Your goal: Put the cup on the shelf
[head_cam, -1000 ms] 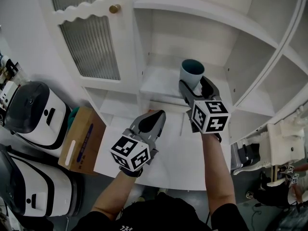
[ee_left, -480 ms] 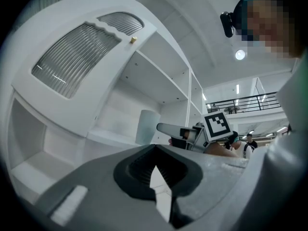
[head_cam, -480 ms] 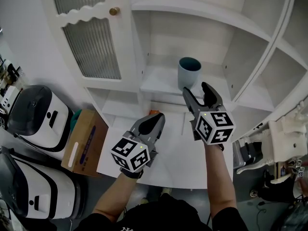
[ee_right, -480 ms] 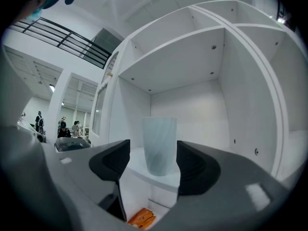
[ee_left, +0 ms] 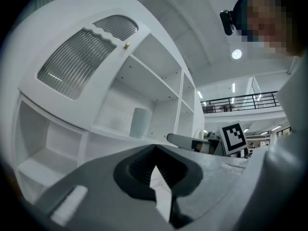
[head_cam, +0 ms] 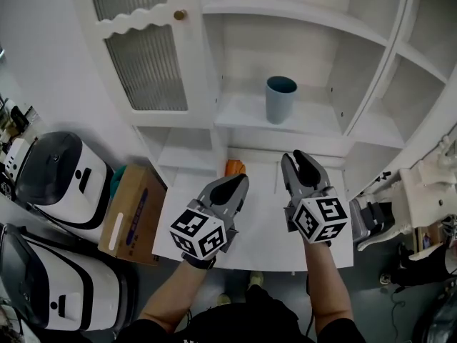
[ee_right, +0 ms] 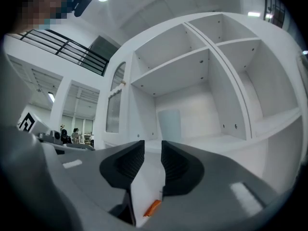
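Observation:
A blue-grey cup [head_cam: 280,98] stands upright on the white shelf [head_cam: 314,123] of the cabinet, free of both grippers. It shows as a pale cylinder in the left gripper view [ee_left: 139,122] and in the right gripper view [ee_right: 169,124]. My right gripper [head_cam: 301,161] hangs below and in front of the shelf, over the white counter; its jaws stand apart with nothing between them [ee_right: 153,146]. My left gripper [head_cam: 232,184] sits beside it to the left, with the jaw tips touching and empty [ee_left: 154,148].
A small orange object [head_cam: 235,168] lies on the white counter [head_cam: 271,241] between the grippers. A ribbed-glass cabinet door [head_cam: 146,66] with a brass knob [head_cam: 180,14] is at upper left. Two white appliances [head_cam: 57,177] and a cardboard box [head_cam: 132,213] stand on the floor at left.
My right gripper let go of the cup and drew back toward me, down off the shelf. The cup stays standing on the shelf. The left gripper barely moved.

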Tool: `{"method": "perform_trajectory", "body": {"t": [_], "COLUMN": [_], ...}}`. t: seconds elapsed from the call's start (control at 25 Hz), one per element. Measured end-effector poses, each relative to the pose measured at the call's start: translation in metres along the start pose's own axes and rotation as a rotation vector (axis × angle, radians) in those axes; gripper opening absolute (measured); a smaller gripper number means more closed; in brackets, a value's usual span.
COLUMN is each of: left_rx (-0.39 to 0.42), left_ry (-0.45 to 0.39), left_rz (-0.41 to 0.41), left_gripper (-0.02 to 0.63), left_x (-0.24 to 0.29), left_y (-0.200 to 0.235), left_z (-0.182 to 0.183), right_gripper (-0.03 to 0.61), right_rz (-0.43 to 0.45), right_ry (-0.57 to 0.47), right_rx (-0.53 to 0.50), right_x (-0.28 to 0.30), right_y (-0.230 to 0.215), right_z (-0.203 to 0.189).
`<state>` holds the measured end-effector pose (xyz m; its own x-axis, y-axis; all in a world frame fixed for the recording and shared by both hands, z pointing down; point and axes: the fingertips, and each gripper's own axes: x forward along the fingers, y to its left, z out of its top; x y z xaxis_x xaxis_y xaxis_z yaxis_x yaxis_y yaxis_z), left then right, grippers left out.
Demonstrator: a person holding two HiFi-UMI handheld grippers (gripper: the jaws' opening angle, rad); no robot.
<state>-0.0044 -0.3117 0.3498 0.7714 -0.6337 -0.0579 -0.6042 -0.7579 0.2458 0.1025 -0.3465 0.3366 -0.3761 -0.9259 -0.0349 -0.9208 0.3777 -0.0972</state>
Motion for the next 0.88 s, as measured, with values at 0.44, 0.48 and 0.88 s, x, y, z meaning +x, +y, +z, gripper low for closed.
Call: {"method": "perform_trajectory", "body": {"t": [0.44,0.48,0.88], "left_rx": [0.012,0.011,-0.015], "left_ry": [0.005,0.006,0.001], "left_rz": [-0.067,-0.073,-0.115], "left_gripper": [0.001,0.002,0.0], "left_x": [-0.046,-0.05,-0.092], "left_y": [-0.043,-0.047,-0.077], "left_z": [-0.005,-0.006,-0.016], "right_gripper": [0.078,0.078,0.034], "right_rz": [-0.046,-0.047,-0.04], "right_ry": [0.004,0.004,-0.025], "right_rx": [0.012,0.01,0.007], "right_x": [-0.073,-0.078,-0.124], "right_y": [0.055,0.061,0.11], "right_z": [-0.027,-0.027,-0.027]}}
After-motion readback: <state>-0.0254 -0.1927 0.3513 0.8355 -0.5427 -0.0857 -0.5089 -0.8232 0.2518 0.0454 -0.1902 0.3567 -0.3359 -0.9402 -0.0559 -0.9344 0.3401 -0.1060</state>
